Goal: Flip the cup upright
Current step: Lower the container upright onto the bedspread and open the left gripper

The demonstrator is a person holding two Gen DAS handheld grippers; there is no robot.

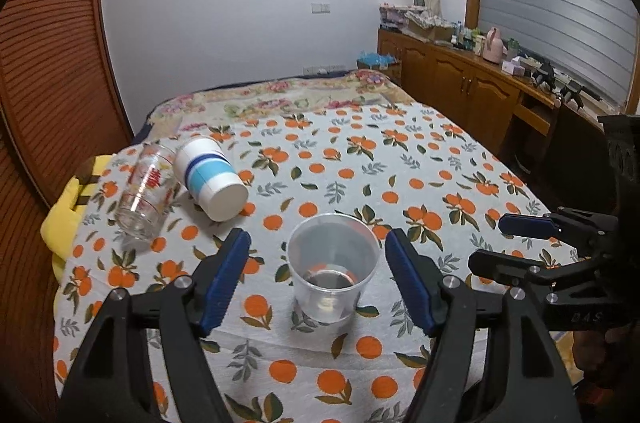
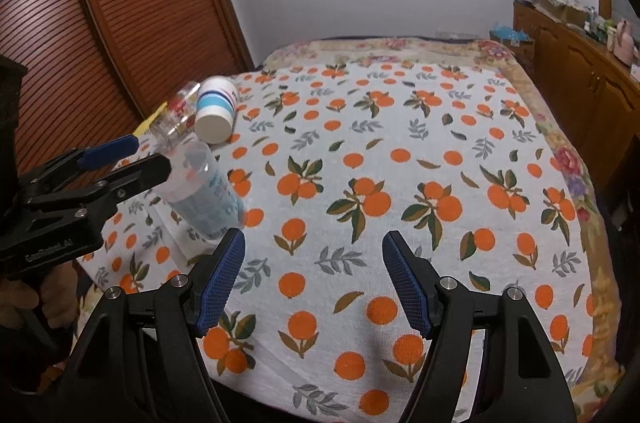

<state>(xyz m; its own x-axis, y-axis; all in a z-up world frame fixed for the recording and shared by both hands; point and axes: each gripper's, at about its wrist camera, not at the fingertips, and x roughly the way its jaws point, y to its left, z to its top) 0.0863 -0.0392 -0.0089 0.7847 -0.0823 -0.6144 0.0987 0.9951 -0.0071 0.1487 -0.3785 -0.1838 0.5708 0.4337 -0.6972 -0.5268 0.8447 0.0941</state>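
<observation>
A clear plastic cup (image 1: 333,265) stands upright on the orange-print cloth, mouth up, between the fingers of my open left gripper (image 1: 318,243), which do not touch it. It also shows in the right wrist view (image 2: 204,191), with the left gripper (image 2: 138,157) around its rim. A white paper cup with blue stripes (image 1: 210,177) lies on its side, and it also shows in the right wrist view (image 2: 216,109). A printed glass (image 1: 144,191) lies on its side beside it. My right gripper (image 2: 313,243) is open and empty over the cloth, right of the clear cup; it shows from the side (image 1: 504,243).
The orange-print cloth (image 2: 400,163) covers a bed with a floral blanket (image 1: 280,95) behind. A slatted wooden door (image 1: 48,83) is on the left. A wooden cabinet (image 1: 460,79) with clutter runs along the right. A yellow item (image 1: 68,207) lies at the cloth's left edge.
</observation>
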